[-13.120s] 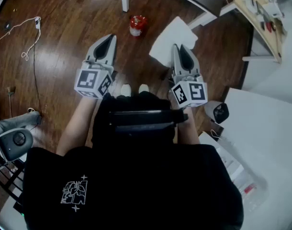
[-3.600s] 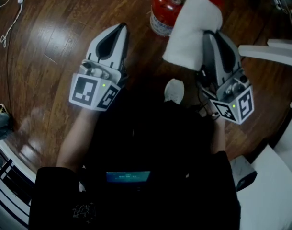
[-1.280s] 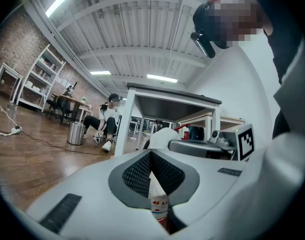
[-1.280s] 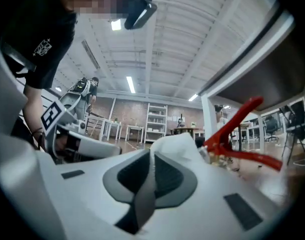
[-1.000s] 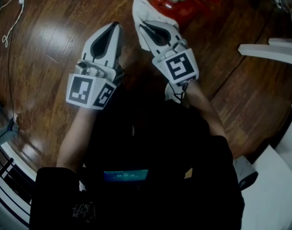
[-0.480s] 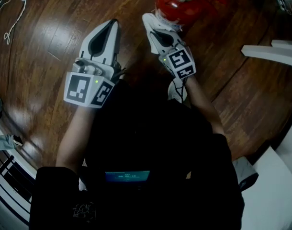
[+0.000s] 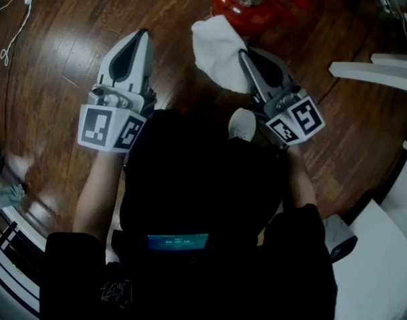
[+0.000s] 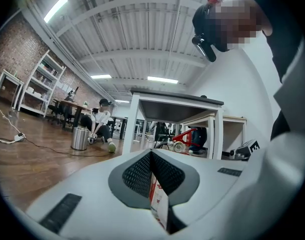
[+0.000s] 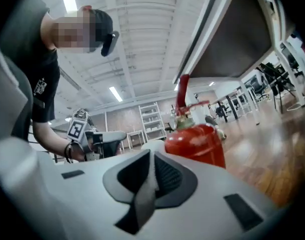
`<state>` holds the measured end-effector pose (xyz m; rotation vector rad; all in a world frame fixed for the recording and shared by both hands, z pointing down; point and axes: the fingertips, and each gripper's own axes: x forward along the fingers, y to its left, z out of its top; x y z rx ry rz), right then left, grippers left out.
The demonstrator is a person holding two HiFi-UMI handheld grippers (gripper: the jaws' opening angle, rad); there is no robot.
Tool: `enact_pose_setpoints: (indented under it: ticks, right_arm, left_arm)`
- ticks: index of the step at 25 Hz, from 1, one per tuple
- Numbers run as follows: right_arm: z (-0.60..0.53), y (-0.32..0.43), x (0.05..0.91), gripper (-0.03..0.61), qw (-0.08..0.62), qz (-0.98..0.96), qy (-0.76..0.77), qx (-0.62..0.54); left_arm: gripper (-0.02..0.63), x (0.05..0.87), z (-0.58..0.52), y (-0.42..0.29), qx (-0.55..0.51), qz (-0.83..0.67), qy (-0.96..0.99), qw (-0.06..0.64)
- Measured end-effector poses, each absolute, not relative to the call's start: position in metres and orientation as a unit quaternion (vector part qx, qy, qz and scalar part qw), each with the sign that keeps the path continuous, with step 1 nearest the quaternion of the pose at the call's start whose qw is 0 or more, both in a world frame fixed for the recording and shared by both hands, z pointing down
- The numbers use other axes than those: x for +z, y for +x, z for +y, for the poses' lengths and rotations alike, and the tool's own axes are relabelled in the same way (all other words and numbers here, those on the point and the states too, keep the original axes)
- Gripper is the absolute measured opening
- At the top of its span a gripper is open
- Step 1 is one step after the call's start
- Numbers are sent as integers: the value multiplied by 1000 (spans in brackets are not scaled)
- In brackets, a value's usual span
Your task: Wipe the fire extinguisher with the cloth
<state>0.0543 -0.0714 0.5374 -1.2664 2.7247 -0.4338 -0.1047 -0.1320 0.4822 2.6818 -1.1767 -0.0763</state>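
Black shirt point(image 7: 203, 259) nearest me, then one pale shoe point(image 7: 242, 123) on the wood floor point(image 7: 70, 65).

Left gripper point(image 7: 138, 37): fingers closed on themselves, pads meeting at the tip. It is held over bare floor, left of the cloth and apart from the extinguisher.

Right gripper point(image 7: 245, 57): fingers clamped on a fold of the cloth point(image 7: 219, 44). The right gripper view shows a grey-white strip pinched between the pads. Cloth is white, thick and bunched, and sticks out past the tips.

Extinguisher point(image 7: 247, 2): upright on the floor just beyond the cloth, at the top edge of the head view. It has a glossy red body, rounded shoulder, metal valve head and red lever handle on top. In the right gripper view it rises close behind my fingertips, a little to the right. I can't tell whether the cloth touches it.

In the way: only the cloth sits between my right fingers and the red body. A dark tabletop point(image 9: 232, 39) overhangs it.

Around: white table frame point(image 7: 373, 72) off to the right, and a white cable point(image 7: 18, 17) on the floor far left.

Far, in the left gripper view: metal bin point(image 8: 80, 138), a person point(image 8: 100, 124) seated on the floor beside it, shelving point(image 8: 40, 89) along a brick wall.
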Motion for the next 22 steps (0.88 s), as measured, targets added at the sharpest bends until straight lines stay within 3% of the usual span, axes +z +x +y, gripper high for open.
enact_pose_setpoints:
  ticks: [8,14,22]
  right_arm:
    - [-20,112,405,37,34,888,-437,-139]
    - [28,140,279,37,7,858,-482,-179]
    - [87,137,73,37,-11,823,-527,-209]
  left_arm:
    - [2,378,-112,-96,-8,-380,920,92]
    - [2,278,-86,-101,35,-372,919,130]
    - [2,62,-48,-127,63,-368,920,120]
